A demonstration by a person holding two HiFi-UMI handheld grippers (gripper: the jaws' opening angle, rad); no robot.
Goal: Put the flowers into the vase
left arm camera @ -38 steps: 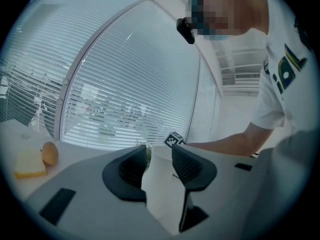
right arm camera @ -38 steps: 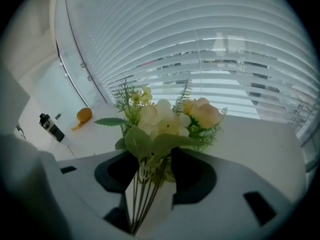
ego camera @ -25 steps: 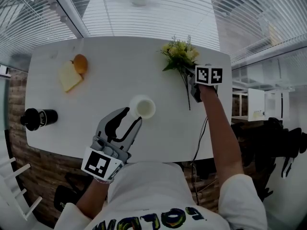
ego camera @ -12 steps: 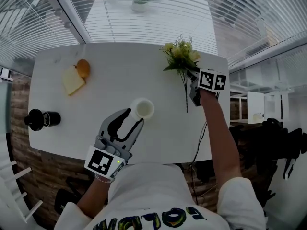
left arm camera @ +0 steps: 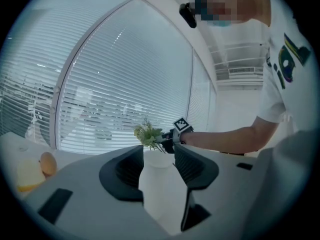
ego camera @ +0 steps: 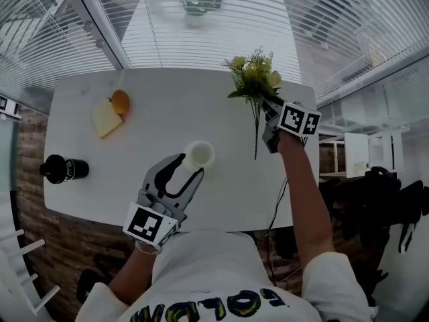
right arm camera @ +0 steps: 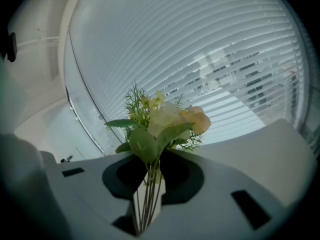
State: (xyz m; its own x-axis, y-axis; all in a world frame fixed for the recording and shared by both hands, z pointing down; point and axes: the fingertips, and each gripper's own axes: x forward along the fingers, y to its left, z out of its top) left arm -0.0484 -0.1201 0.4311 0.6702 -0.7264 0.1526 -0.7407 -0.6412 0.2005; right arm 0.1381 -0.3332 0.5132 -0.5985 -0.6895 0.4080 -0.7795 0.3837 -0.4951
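Note:
A white vase [ego camera: 199,154] stands near the table's front middle. My left gripper [ego camera: 188,167] reaches around it from the front, one jaw on each side. The jaws have just been opening, and I see no pad pressing the vase [left arm camera: 162,194]. In the left gripper view the vase neck fills the gap of the left gripper [left arm camera: 159,154]. At the table's right end my right gripper [ego camera: 269,118] is shut on the stems of a yellow-green flower bunch [ego camera: 253,76]. The bunch is held in the air, stems hanging toward me. In the right gripper view the flowers [right arm camera: 165,119] rise from the right gripper [right arm camera: 148,176].
On the white table [ego camera: 154,106], a bread slice [ego camera: 106,118] and an orange [ego camera: 120,102] lie at the far left. A black bottle [ego camera: 64,168] lies near the front left edge. Slatted blinds and a small potted plant [ego camera: 194,4] are beyond the table.
My right gripper has risen with the flowers, so their stems now hang clear of the table. The left gripper stays at the vase and its jaws stand wider.

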